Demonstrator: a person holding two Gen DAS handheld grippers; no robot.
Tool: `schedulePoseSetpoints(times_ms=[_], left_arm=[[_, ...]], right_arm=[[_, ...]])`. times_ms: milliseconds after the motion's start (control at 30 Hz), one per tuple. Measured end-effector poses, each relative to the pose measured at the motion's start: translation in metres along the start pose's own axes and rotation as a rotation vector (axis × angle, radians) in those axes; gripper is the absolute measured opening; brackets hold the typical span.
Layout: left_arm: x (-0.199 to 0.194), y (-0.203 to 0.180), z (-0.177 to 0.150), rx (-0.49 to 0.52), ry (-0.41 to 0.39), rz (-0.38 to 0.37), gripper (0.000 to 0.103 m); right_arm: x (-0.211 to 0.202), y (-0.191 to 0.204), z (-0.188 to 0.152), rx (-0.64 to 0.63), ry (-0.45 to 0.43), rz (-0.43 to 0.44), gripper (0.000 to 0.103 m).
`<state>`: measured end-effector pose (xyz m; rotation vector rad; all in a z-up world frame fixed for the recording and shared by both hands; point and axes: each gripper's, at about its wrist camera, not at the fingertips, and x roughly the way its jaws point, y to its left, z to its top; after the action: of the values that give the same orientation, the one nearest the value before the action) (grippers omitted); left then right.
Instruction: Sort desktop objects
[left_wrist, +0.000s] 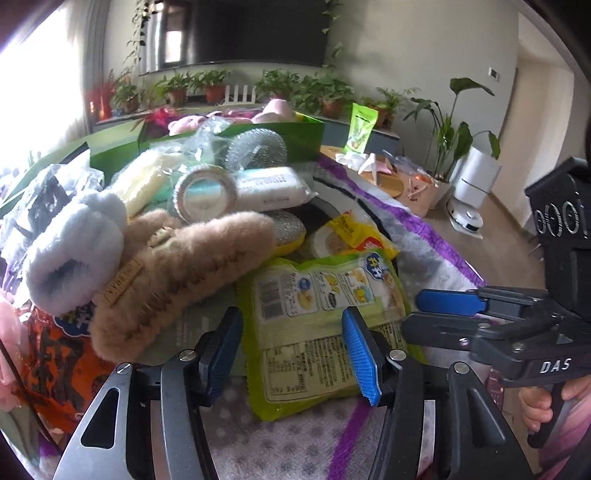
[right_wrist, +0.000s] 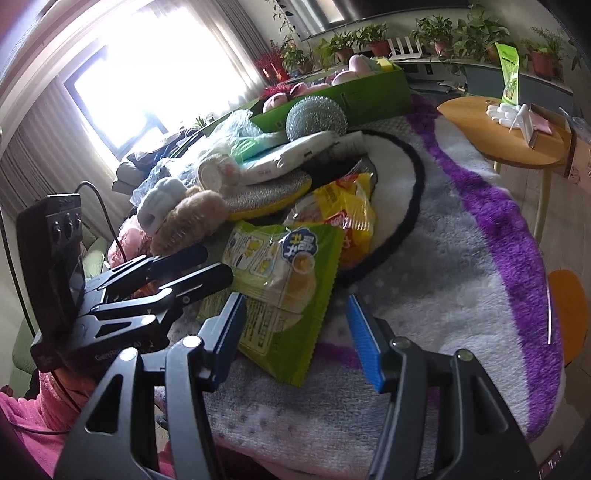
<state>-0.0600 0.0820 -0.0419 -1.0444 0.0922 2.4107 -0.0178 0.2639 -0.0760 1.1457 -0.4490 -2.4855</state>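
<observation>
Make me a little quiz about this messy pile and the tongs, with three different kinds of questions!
1. True or false: the left tongs are squeezing the brown fluffy slipper.
2. Pick one. The snack packet nearest both tongs is: A) green, B) red, C) black.
3. Fill in: the round silver scrubber sits in front of a ____ box.

Key:
1. False. The left tongs are open and hold nothing; the right tongs are open too.
2. A.
3. Green.
</observation>
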Motion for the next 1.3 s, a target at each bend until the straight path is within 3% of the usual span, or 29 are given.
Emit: schedulePoseSetpoints(times_ms=[267, 467, 533, 633, 733, 900, 967, 1033, 1167, 1233, 1300], left_arm=[[-0.001, 0.008, -0.006, -0.022, 0.005, 0.025, 0.070], [0.005, 0.005, -0.014, -0.025, 0.034, -0.058, 0.070], [0.005, 0.002, -0.013, -0.018, 0.034, -0.069, 0.070], [0.006, -0.004, -0.013, -0.021, 0.049, -0.081, 0.070], [0.008, -0.011, -0.013, -0.015, 0.064, -0.112, 0.070], [0.010, -0.023, -0.012, -0.008, 0.073, -0.137, 0.070], [0.008, -0.020, -0.010, -0.023, 0.070, -0.114, 0.070], [0.003, -0.013, -0.008, -0.042, 0.049, -0.069, 0.070], [0.001, -0.003, -0.004, -0.072, 0.021, -0.021, 0.070], [0.007, -0.001, -0.006, -0.083, 0.033, -0.050, 0.070], [0.011, -0.006, -0.007, -0.077, 0.041, -0.099, 0.070]], right_arm=[[0.005, 0.001, -0.003, 0.009, 0.022, -0.001, 0.057], [0.010, 0.007, -0.008, 0.000, 0.035, 0.010, 0.057], [0.011, 0.006, -0.009, 0.002, 0.036, 0.011, 0.052], [0.008, 0.000, -0.009, 0.022, 0.027, -0.022, 0.028], [0.001, -0.009, -0.007, 0.043, 0.016, -0.042, 0.011], [-0.009, -0.019, -0.007, 0.053, 0.021, -0.052, 0.015], [-0.010, -0.021, -0.009, 0.064, 0.022, -0.062, 0.019], [-0.011, -0.020, -0.009, 0.067, 0.020, -0.063, 0.030], [-0.010, -0.015, -0.009, 0.044, 0.025, -0.054, 0.037], [-0.008, -0.012, -0.010, 0.036, 0.032, -0.044, 0.046], [-0.005, -0.009, -0.011, 0.026, 0.036, -0.033, 0.047]])
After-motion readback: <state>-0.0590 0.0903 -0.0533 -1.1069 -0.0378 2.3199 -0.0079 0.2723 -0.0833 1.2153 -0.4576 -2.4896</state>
